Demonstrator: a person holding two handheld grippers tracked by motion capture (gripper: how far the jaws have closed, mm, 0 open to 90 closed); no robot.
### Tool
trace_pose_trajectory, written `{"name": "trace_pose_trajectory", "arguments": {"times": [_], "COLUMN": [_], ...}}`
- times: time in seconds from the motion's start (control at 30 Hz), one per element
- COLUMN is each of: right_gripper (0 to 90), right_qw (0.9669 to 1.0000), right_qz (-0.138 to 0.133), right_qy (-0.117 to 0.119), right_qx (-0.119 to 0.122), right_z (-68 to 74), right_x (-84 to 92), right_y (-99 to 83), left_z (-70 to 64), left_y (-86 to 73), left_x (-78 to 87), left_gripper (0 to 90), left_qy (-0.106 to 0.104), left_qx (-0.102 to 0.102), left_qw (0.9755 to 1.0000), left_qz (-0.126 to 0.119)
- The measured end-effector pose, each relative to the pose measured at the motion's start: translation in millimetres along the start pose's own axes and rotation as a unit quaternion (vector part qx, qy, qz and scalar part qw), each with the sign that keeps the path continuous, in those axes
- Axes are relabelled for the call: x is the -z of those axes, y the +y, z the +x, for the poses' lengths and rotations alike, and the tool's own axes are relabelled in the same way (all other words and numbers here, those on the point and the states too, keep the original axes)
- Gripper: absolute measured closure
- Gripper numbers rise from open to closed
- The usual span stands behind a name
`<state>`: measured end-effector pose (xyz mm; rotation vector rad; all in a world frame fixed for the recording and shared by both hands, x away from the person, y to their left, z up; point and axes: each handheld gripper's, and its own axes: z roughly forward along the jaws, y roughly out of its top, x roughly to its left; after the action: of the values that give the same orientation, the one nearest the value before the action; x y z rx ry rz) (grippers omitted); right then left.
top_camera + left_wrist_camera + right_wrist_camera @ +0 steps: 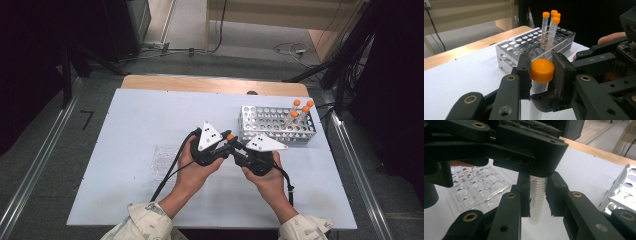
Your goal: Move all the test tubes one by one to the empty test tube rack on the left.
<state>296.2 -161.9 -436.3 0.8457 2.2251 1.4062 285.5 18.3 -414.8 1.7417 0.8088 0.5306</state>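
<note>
Tube (537, 197) with an orange cap (542, 70) hangs over the middle of the desk (135, 115), near the rack (276, 124). Left gripper (541, 75) jaws pinch the cap; right gripper (537, 202) jaws pinch the body. It looks light, stiff and slippery, so hold it gently.

orange cap (542, 70), silver rack (510, 56), black gripper (541, 75)

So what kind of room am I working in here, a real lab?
Probably a lab-style recording bench rather than a working lab: a metal tube rack holding orange-capped tubes, a clear well plate, and a white tabletop framed by dark stands with loose cables on the floor.
</note>
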Motion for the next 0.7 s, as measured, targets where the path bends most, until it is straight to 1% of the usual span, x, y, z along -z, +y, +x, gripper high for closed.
{"name": "trace_pose_trajectory", "arguments": {"times": [0.17, 0.2, 0.23, 0.27, 0.3, 0.4, 0.43, 0.47, 0.53, 0.6, 0.7], "right_gripper": [71.7, 66.1, 66.1, 53.9, 53.9, 36.1, 28.9, 28.9, 23.6, 22.2, 21.3], "right_qw": [1.0, 1.0, 1.0, 0.9999, 0.9999, 0.9998, 0.9997, 0.9997, 0.9995, 0.9995, 0.9992], "right_qz": [-0.002, -0.004, -0.004, -0.007, -0.007, -0.013, -0.016, -0.016, -0.015, -0.013, -0.015], "right_qy": [0.002, 0.006, 0.006, 0.01, 0.01, 0.007, 0.001, 0.001, -0.005, -0.008, -0.009], "right_qx": [-0.001, -0.005, -0.005, -0.006, -0.006, -0.012, -0.018, -0.018, -0.027, -0.027, -0.037], "right_z": [-0.2, -0.2, -0.2, -0.3, -0.3, 0.3, -0.3, -0.3, -1.8, -2.6, -5.3], "right_x": [0.4, 1.0, 1.0, 1.0, 1.0, 1.3, 0.7, 0.7, 0.1, -0.1, 0.5], "right_y": [-0.6, -0.4, -0.4, -0.2, -0.2, -0.3, -0.5, -0.5, -1.4, -1.8, -2.8], "left_z": [1.1, 1.4, 1.7, 2.1, 2.9, 6.6, 8.0, 9.4, 11.7, 13.4, 15.0], "left_y": [0.5, 1.0, 1.5, 2.0, 2.4, 4.0, 4.6, 5.2, 6.5, 7.9, 10.2], "left_x": [0.5, 1.1, 1.7, 2.5, 3.2, 6.1, 7.4, 8.8, 12.0, 15.4, 21.9], "left_gripper": [71.1, 71.2, 71.2, 71.2, 71.2, 71.2, 71.1, 71.1, 71.1, 71.2, 71.2], "left_qy": [-0.006, -0.007, -0.008, -0.009, -0.011, -0.007, -0.007, -0.006, -0.006, -0.005, -0.005], "left_qx": [0.005, 0.006, 0.008, 0.01, 0.013, 0.017, 0.02, 0.022, 0.025, 0.028, 0.029], "left_qw": [1.0, 1.0, 0.9999, 0.9999, 0.9998, 0.9998, 0.9997, 0.9997, 0.9996, 0.9995, 0.9994], "left_qz": [-0.001, -0.003, -0.006, -0.007, -0.009, -0.01, -0.011, -0.012, -0.012, -0.013, -0.015]}}
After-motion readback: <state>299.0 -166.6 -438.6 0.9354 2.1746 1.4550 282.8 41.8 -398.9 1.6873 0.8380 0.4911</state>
